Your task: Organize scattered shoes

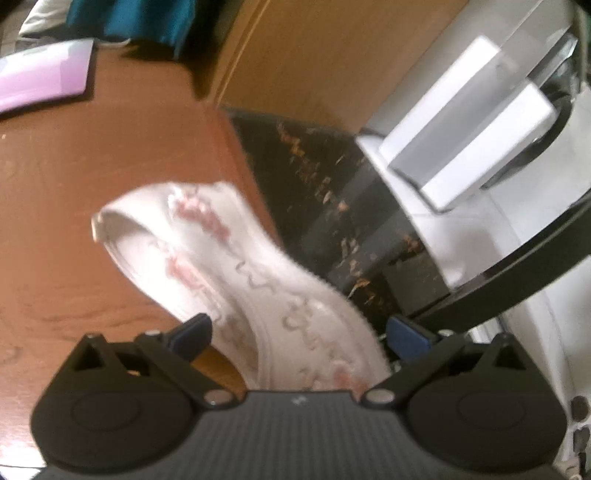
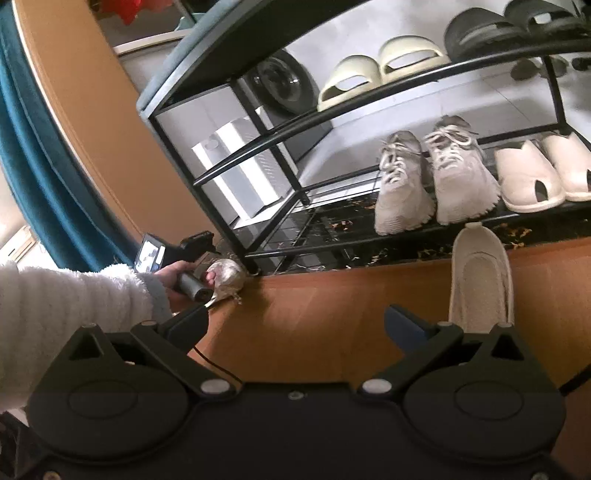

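In the left wrist view our left gripper (image 1: 297, 332) fills the bottom of the frame, its jaws apart with a white shoe (image 1: 236, 273) lying sole-up between them; the picture is blurred, so we cannot tell whether either jaw touches it. The shoe runs from the lower centre up toward the centre left, over the brown floor (image 1: 74, 206) and the edge of a dark speckled strip (image 1: 325, 192). A lilac sheet (image 1: 44, 77) lies at the upper left.

In the right wrist view our right gripper (image 2: 295, 328) sits at the bottom with its jaws apart and nothing between them. A white slip-on shoe (image 2: 480, 277) stands on the floor at the centre right, just above the right-hand jaw. Beyond it, the black shoe rack (image 2: 369, 110) holds grey laced sneakers (image 2: 432, 177) and white clogs (image 2: 535, 173) on its lower shelf, and cream slides (image 2: 376, 70) and black slides (image 2: 509, 26) above. At the centre left, a hand (image 2: 173, 275) in a fluffy white sleeve (image 2: 70, 306) grips a handle.
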A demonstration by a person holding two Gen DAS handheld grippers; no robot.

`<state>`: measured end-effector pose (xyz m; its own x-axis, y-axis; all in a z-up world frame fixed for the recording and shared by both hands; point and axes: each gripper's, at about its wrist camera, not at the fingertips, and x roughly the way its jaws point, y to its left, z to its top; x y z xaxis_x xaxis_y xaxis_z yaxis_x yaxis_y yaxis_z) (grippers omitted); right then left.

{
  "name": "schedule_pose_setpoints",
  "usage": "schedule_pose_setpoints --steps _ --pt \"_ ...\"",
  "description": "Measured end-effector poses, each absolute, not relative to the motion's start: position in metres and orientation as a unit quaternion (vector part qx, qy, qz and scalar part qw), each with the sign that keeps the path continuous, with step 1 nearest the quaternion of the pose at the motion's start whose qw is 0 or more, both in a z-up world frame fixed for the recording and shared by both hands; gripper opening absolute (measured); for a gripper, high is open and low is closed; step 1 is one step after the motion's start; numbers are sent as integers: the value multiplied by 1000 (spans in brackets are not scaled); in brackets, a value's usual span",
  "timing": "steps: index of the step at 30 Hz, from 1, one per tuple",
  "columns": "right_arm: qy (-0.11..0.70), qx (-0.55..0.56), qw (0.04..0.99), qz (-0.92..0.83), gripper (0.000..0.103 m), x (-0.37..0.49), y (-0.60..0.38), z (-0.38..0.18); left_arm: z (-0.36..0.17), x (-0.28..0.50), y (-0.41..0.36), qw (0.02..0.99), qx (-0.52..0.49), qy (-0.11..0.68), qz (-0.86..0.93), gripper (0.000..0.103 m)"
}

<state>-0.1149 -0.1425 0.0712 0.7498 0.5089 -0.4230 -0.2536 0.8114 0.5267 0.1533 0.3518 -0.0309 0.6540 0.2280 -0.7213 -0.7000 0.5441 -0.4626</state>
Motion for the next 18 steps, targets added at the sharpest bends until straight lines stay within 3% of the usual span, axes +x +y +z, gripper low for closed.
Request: schedule_pose_setpoints --steps 2,4,14,18 --pt "284 220 910 209 103 -116 -142 69 -34 151 351 828 -386 293 282 96" --pt "285 214 911 208 103 -115 -140 67 -33 148 345 840 -396 267 257 55" --pt "268 201 925 178 103 -120 -145 67 -15 113 325 847 -358 339 198 51" --pt "257 210 931 149 103 -121 -157 67 0 86 282 863 -280 409 104 51"
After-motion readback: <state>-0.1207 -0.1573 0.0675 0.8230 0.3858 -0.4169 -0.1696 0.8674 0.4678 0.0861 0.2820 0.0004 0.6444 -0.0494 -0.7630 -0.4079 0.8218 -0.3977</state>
